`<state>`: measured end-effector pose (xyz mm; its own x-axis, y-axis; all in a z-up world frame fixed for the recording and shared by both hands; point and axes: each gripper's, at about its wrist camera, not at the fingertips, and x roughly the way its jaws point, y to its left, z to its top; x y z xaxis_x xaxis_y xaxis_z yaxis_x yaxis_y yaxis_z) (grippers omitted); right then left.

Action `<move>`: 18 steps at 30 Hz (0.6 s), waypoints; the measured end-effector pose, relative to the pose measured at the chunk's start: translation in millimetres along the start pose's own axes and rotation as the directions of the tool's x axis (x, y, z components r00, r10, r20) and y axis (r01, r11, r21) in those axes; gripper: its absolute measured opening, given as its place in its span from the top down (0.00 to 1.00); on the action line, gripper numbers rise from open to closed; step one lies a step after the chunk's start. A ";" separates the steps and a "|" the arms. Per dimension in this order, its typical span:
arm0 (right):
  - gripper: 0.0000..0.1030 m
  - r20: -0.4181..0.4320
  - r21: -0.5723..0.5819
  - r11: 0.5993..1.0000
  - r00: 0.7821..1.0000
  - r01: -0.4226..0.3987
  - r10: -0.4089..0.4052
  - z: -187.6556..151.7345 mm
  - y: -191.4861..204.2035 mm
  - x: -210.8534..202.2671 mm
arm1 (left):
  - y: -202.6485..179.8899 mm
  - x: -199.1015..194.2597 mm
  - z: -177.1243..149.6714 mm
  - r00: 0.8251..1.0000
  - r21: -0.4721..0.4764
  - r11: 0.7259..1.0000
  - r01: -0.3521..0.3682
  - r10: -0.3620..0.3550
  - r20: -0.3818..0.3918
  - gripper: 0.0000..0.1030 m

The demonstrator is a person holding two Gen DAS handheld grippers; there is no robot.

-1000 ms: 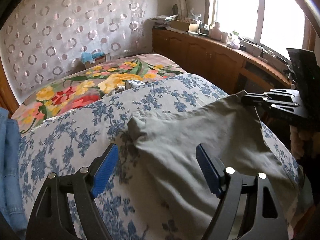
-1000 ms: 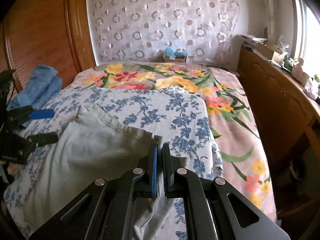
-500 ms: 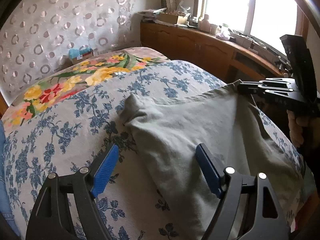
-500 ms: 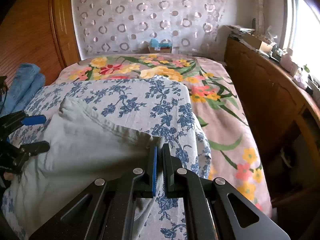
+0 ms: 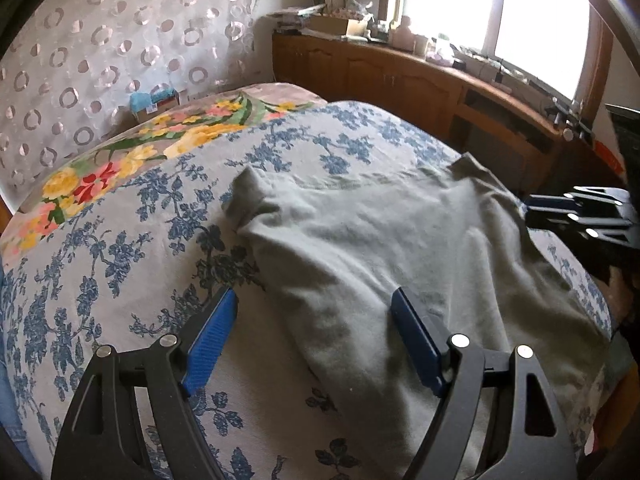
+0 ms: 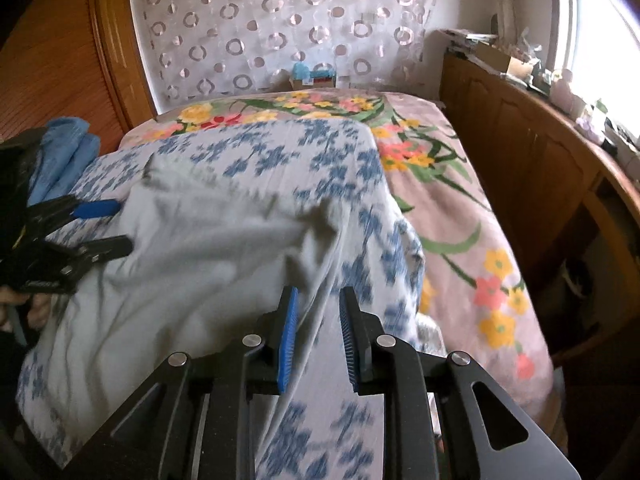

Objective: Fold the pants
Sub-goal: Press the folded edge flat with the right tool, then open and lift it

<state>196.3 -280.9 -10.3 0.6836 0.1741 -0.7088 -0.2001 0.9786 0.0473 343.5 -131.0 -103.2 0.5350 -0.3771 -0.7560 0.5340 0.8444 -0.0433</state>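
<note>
The grey-green pants (image 5: pixel 380 248) lie spread on the blue-flowered sheet (image 5: pixel 120 248) of the bed. My left gripper (image 5: pixel 312 320) is open and empty, its right finger over the pants' near left part and its left finger over the sheet. My right gripper (image 6: pixel 316 312) is open, just behind the pants' right corner (image 6: pixel 320 220), which lies loose on the sheet. The pants also show in the right wrist view (image 6: pixel 192 248). Each gripper shows in the other's view: the right one (image 5: pixel 552 208) and the left one (image 6: pixel 104 228).
A flowered bedspread (image 6: pixel 452 200) covers the far and right side of the bed. Folded blue clothes (image 6: pixel 60 156) lie at the left by a wooden headboard (image 6: pixel 60 60). A wooden cabinet (image 5: pixel 400 80) with clutter stands under the window. A small box (image 5: pixel 154 100) sits by the curtain.
My right gripper has opened and let go of the pants' corner, which dropped onto the sheet. The left gripper stayed open and shifted slightly over the pants.
</note>
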 end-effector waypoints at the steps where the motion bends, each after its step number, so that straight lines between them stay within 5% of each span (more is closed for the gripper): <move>1: 0.79 -0.005 -0.001 1.000 1.000 -0.010 0.010 -3.1 0.8 -2.7 | -0.3 1.3 0.3 1.000 0.002 1.000 -0.002 0.002 -0.004 0.22; 8: 0.79 -0.029 -0.024 0.999 0.999 -0.035 0.034 -13.4 4.7 -5.7 | 2.0 5.7 1.1 1.000 -0.010 1.000 0.002 -0.003 -0.025 0.21; 10: 0.96 -0.028 -0.033 0.999 0.999 -0.025 0.025 -15.7 6.4 -5.6 | 2.8 6.0 1.3 1.000 -0.009 1.000 -0.001 0.001 -0.026 0.20; 18: 0.96 -0.019 0.020 1.000 1.000 -0.005 0.005 -22.0 -0.2 -13.3 | 2.8 7.9 0.8 1.000 -0.007 1.000 -0.002 0.001 -0.028 0.19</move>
<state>171.8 -285.9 -16.4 0.6692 0.1769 -0.7217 -0.1890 0.9798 0.0649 349.8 -131.9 -108.8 0.5174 -0.3652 -0.7739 0.5287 0.8475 -0.0464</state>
